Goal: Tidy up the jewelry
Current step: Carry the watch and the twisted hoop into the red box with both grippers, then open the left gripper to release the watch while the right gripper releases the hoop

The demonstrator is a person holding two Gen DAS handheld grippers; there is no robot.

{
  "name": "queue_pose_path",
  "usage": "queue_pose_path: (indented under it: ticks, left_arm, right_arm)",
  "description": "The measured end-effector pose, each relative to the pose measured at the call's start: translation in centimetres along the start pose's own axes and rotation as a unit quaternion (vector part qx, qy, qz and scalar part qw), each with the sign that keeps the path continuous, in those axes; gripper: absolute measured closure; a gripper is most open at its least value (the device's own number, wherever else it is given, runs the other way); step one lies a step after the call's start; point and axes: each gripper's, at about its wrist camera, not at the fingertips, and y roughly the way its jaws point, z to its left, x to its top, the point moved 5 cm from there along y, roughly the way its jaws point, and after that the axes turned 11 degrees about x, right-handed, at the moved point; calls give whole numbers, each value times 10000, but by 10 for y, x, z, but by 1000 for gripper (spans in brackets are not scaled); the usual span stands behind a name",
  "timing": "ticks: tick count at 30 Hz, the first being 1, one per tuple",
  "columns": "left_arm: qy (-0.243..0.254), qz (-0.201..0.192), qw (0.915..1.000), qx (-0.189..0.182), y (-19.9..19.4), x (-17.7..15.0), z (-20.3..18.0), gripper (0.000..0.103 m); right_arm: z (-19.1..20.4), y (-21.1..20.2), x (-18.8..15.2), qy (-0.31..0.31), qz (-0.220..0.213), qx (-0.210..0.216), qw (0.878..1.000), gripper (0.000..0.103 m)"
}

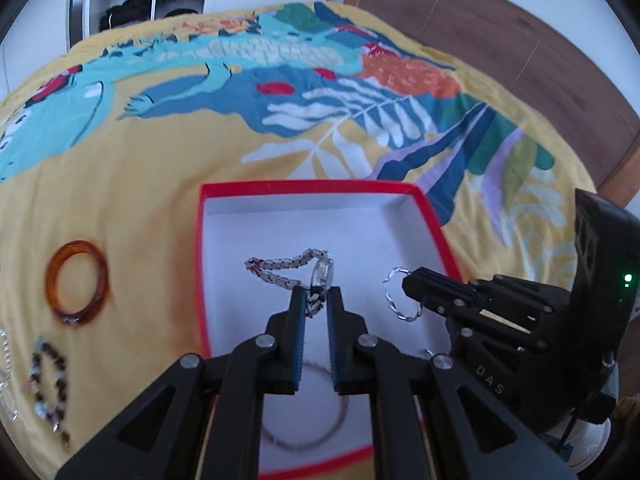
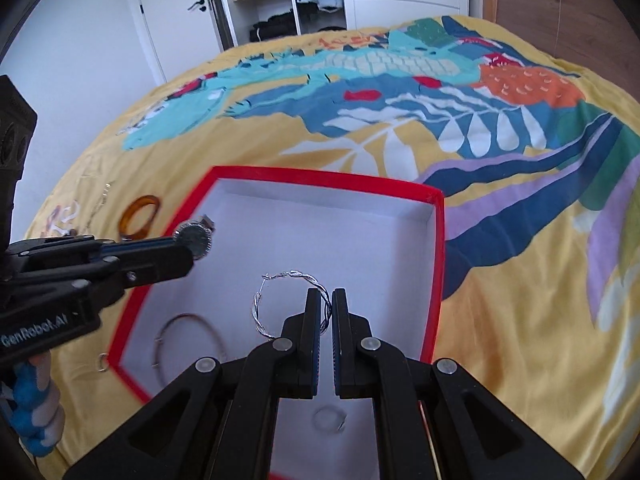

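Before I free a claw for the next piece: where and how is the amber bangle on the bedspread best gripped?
The amber bangle lies flat on the bedspread, left of the red box. Probably come straight down from above with the left claw, now shut on the watch, one finger inside the ring and one outside, pinching its near rim; lying flat, it offers no side to grip.

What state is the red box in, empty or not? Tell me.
Not empty. The red box has no lid on, and a thin bangle and a small ring lie on its white floor.
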Motion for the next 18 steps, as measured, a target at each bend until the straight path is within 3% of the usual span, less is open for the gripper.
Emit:
queue_pose_path:
  ticks: [5, 14, 17, 18]
  left_arm:
    - [-215, 269, 9991, 232, 31, -12, 15, 94]
    - [-247, 197, 9979, 559, 36, -18, 25, 92]
    - [-305, 218, 9980, 515, 33, -19, 27, 92]
    - [-302, 212, 9980, 517, 32, -19, 28, 92]
  right_arm:
    - [-9, 24, -8, -23, 246, -22, 9997, 98]
    - [-3, 32, -10, -379, 368, -187, 9984, 100]
    - [1, 27, -9, -432, 308, -223, 9983, 88]
    - [2, 22, -7, -410, 244, -220, 9986, 67]
